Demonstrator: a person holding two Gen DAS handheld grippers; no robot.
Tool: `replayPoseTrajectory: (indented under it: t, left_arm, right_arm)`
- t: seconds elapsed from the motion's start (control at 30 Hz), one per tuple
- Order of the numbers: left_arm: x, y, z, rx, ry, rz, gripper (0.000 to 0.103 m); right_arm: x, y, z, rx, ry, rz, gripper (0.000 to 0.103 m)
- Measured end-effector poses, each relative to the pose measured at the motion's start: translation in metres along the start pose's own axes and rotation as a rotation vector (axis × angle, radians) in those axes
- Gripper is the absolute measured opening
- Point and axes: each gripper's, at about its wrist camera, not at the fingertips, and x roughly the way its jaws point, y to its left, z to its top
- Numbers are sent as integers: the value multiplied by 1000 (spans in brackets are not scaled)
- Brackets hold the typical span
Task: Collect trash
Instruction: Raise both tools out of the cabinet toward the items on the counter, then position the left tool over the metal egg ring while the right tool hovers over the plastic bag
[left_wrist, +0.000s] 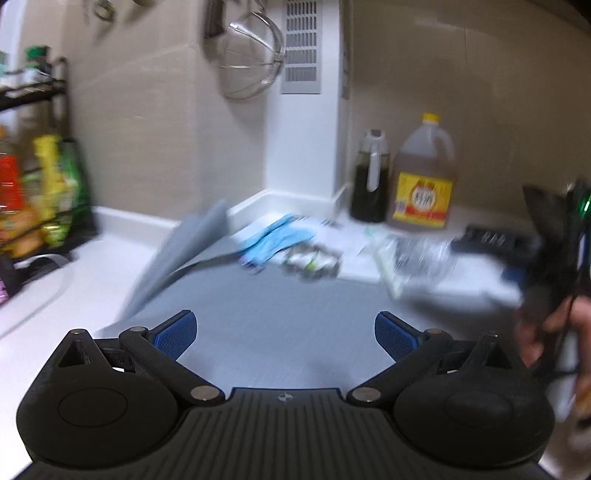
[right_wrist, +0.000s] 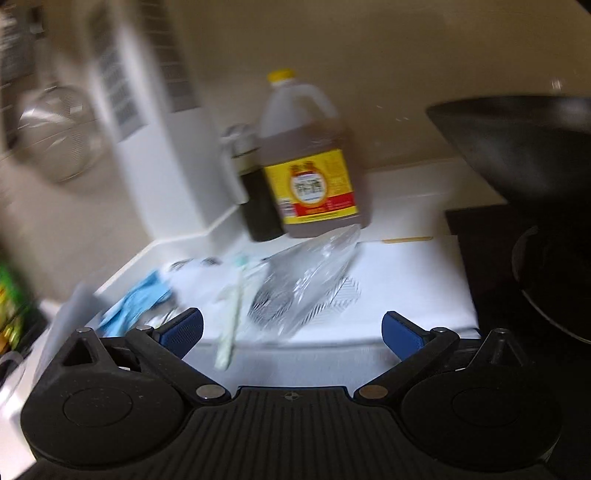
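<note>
While both views are blurred, the step in hand looks like the approach: nothing is picked up yet, and the trash lies in a loose group at the back of the white surface (left_wrist: 44, 321), near the corner of the wall.

The left tool (left_wrist: 284, 330) is spread wide, its blue pads (left_wrist: 177, 330) far apart, and it grasps nothing – it hangs over a grey flexible mat (left_wrist: 258, 314) whose far-left corner is curled up. Beyond the mat lie a crumpled light-blue wrapper (left_wrist: 275, 238) and, just beside it, a small crumpled clear wrapper with green specks (left_wrist: 312, 262).

The right tool (right_wrist: 291, 332) is also released and empty, with the jaws wide apart. In front of it lies a crumpled transparent plastic bag (right_wrist: 306, 280) on a white sheet with a striped print (right_wrist: 399, 291), and a pale green-white stick (right_wrist: 231, 325) rests just beside the bag, close to the left pad. Behind the bag stand a large amber jug with a yellow cap (right_wrist: 306, 162) and a dark sauce bottle (right_wrist: 258, 199); a black wok (right_wrist: 517, 147) is at the right.

I judge that the next move asks the right tool to go forward and down until the bag sits between the pads, then to clench – the thin film may slip or fold, so a grip on a thick crease seems safer. The jug stands just behind the bag, so the reach should stay low and short.
</note>
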Motion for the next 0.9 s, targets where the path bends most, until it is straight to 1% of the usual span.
replayPoseTrajectory:
  t: [0.13,0.2,0.27,0.33,0.37,0.43,0.47,0.53,0.63,0.67,0.77,0.9]
  left_arm:
    - [70,-19,28,27,3,-66,103]
    - [103,-26,38,32,16,-79,103]
    - [135,-24,44,-13,54,-105,103]
    - [163,-20,48,-75,90,-140,103]
    - [176,-18,49,-94,101,-144,103]
    - [196,-16,48,-107,118,-149,103]
    - [206,-15,47,-107,129,-154,103]
    - [222,-17,45,-95,133,-159,103]
    - [240,-19,39,-66,122,-124,103]
    - [243,-21,37,-53,109,-111,103]
    - [246,-25,37,-29,117,-82,103]
    - [246,-24,36,-34,114,-87,103]
  right_arm:
    - [47,4,7,22,52,-29,102]
    - [62,7,7,26,67,-41,102]
    - [74,8,6,17,67,-67,102]
    - [86,10,3,-12,60,-123,103]
    - [91,11,1,-37,56,-153,103]
    - [99,15,-4,-95,51,-179,103]
    - [103,18,-5,-118,70,-190,103]
    - [108,23,-4,-159,91,-186,103]
    - [113,25,-3,-179,112,-195,103]
    - [114,26,-3,-187,116,-199,103]
    - [117,31,-4,-227,135,-221,103]
    - [119,35,-5,-250,143,-237,103]
